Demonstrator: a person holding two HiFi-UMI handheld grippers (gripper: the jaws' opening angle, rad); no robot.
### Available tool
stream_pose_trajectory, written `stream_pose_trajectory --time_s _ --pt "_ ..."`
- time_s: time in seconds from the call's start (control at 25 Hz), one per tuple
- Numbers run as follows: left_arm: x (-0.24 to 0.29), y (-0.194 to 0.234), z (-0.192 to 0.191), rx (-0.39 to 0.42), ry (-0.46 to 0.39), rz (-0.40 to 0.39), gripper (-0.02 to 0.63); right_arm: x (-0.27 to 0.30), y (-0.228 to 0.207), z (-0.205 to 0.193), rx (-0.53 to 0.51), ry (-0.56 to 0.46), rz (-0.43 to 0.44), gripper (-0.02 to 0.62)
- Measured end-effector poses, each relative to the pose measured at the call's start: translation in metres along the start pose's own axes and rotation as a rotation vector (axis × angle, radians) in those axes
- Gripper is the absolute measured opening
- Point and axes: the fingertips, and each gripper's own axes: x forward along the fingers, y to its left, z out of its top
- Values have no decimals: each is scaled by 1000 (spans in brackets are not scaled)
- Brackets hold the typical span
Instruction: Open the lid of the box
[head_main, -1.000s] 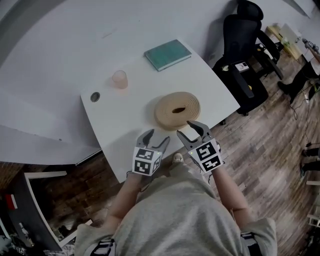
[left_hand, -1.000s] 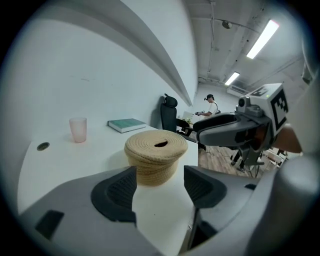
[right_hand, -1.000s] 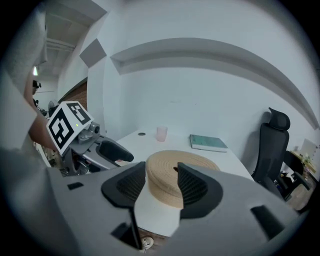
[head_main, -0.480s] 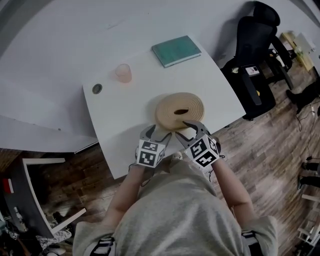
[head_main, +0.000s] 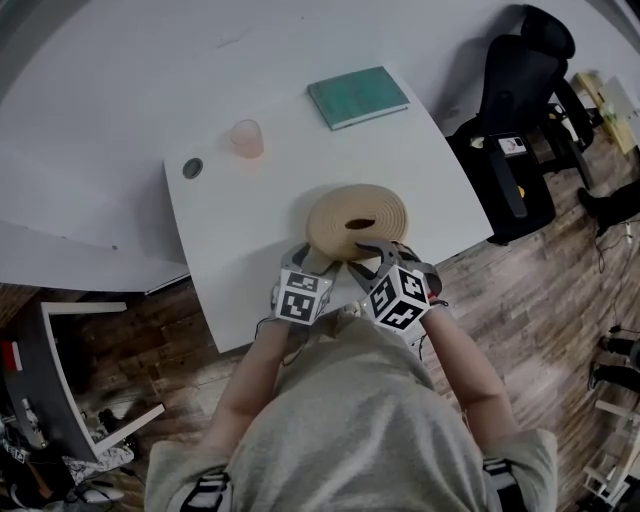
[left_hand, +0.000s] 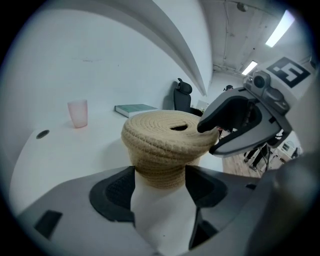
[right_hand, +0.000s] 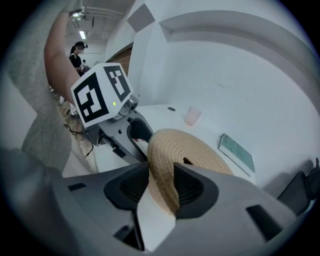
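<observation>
1. White desk (head_main: 240, 285) on a wood floor (head_main: 560, 300), seen from steeply above; both tools work at its near edge.
2. Left tool (head_main: 312, 258): jaws well apart and clamping nothing. The woven wall of the box (left_hand: 160, 175) shows in the gap, right at the tips. I cannot confirm contact.
3. Right tool (right_hand: 161, 182): jaws closed on the near rim of the lid (right_hand: 195, 150), which fills the gap edge-on.
4. Box: round, at the desk's near middle, with the lid sitting on it and a slot at the lid's centre.
5. Beyond: a pink cup (head_main: 246, 138) stands upright, well apart from the box, and a green book (head_main: 358, 96) lies flat near the far edge. A black chair (head_main: 520, 120) stands off the right side.
</observation>
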Motion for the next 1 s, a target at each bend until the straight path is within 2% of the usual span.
stream_pose_trajectory --time_s 0.36,1.0 --pt "3 0 2 -20 3 24 287 2 3 -3 -135 29 40 120" --pt "4 1 3 -18 -5 56 287 -2 4 -1 -182 35 79 89"
